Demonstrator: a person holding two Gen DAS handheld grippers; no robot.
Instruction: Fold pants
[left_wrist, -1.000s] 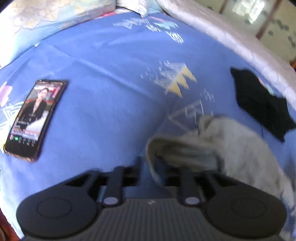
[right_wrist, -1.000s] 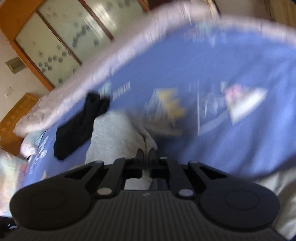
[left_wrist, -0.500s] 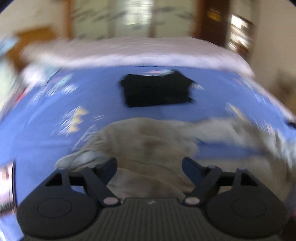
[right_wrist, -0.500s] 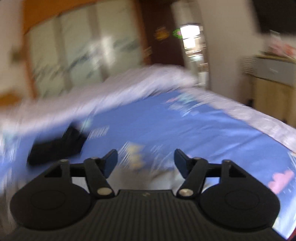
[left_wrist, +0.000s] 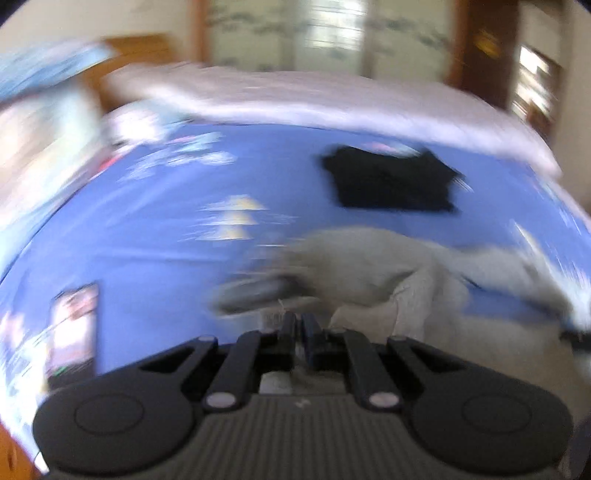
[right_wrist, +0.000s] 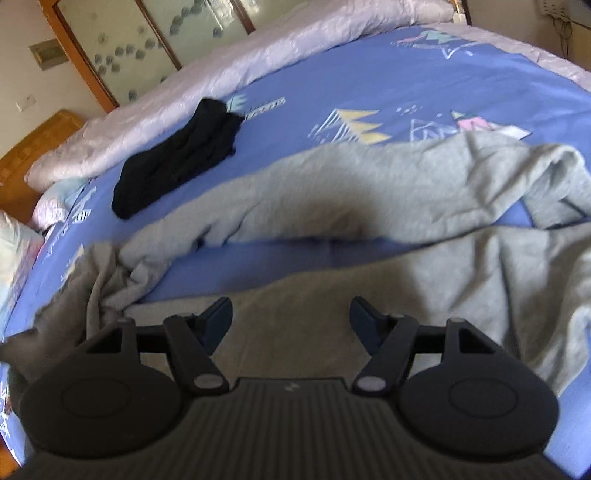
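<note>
Grey sweatpants lie rumpled on a blue patterned bed sheet, the two legs spread apart with sheet showing between them. In the blurred left wrist view the pants lie ahead and to the right. My left gripper is shut on grey fabric at the waist end of the pants. My right gripper is open and empty, hovering just over the near leg of the pants.
A folded black garment lies on the sheet beyond the pants, also in the left wrist view. A phone lies at the left. A pale quilt runs along the far bed edge, wooden furniture behind.
My left gripper, open half a second ago, has shut on the pants fabric. My right gripper has dropped down over the near leg and stays open. Both views have swung.
</note>
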